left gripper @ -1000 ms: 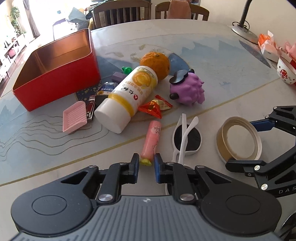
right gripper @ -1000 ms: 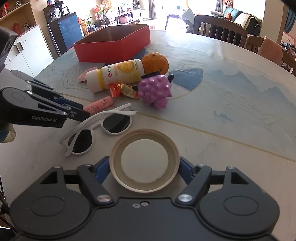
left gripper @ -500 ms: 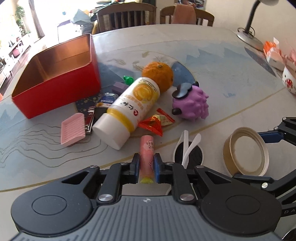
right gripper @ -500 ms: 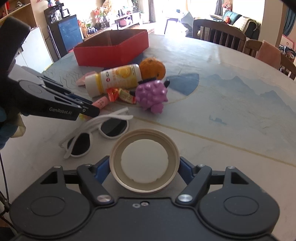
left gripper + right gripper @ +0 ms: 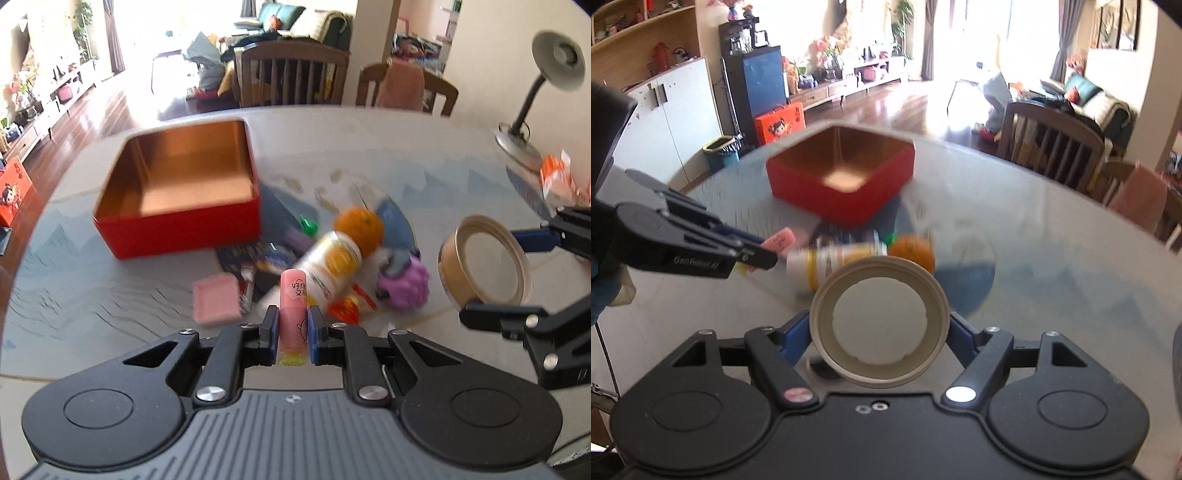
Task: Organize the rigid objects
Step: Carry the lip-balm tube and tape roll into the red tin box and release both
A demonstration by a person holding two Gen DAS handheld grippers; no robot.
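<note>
A grey desk lamp (image 5: pixel 546 92) stands at the surface's (image 5: pixel 443 147) far edge; wooden chairs (image 5: pixel 291 75) wait behind it.

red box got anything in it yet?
No. The red box shows only its bare copper-coloured floor; the pink tube sits in the left gripper.

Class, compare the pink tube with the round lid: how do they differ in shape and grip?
The pink tube is slim; the round lid is a wide ring. The left gripper pinches the tube narrowly; the right gripper spreads wide around the lid. Both are held above the table.
</note>
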